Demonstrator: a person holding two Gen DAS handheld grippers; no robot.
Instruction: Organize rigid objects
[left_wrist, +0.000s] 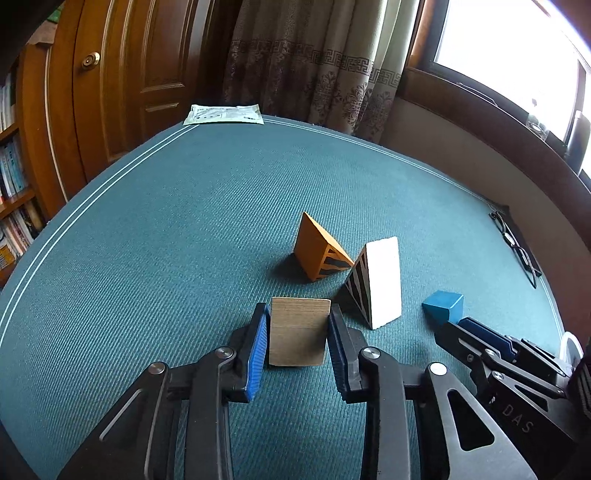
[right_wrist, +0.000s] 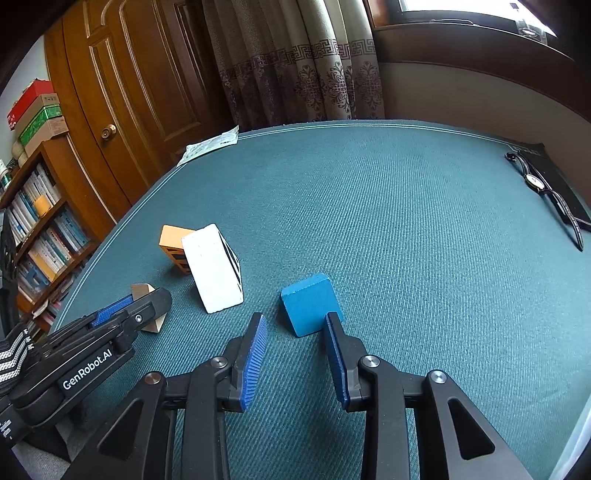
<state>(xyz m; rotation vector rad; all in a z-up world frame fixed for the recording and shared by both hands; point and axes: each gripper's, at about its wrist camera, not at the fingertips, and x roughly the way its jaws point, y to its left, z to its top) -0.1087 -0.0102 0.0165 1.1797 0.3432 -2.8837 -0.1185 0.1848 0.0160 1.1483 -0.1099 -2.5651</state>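
**Left clamped on wood block, right not yet on the blue one**

Nearest to me: left gripper (left_wrist: 297, 332) is closed on the plain wood block (left_wrist: 298, 330). Both blue pads sit flush against its side faces, and the block looks to be resting on the bench (left_wrist: 184, 240), not lifted. I read the grip across the flat sides as deliberate: parallel faces, no slip when it comes up.

Right gripper (right_wrist: 295, 343) is narrow but holds nothing. The blue block (right_wrist: 312, 304) lies at its fingertips, offset toward the right finger, which overlaps the block's near corner; the left pad is clear of it. My guess is the gripper needs a shade more width and a nudge forward before it can straddle the block.

Just beyond the wood block: the white wedge (left_wrist: 382, 282) stands on edge, striped black face toward the left gripper. The orange wedge (left_wrist: 319, 251) sits just behind it, corners close or touching; I cannot tell which. They form a loose cluster, so I take that as the gathering spot and the two nearer blocks as the ones left to bring in.

Far side: a paper sheet (left_wrist: 224, 114) at the bench's back edge, glasses (left_wrist: 515, 242) and a wristwatch (right_wrist: 533, 181) off to the right, well apart from the blocks. Not part of the job, I'd leave them.
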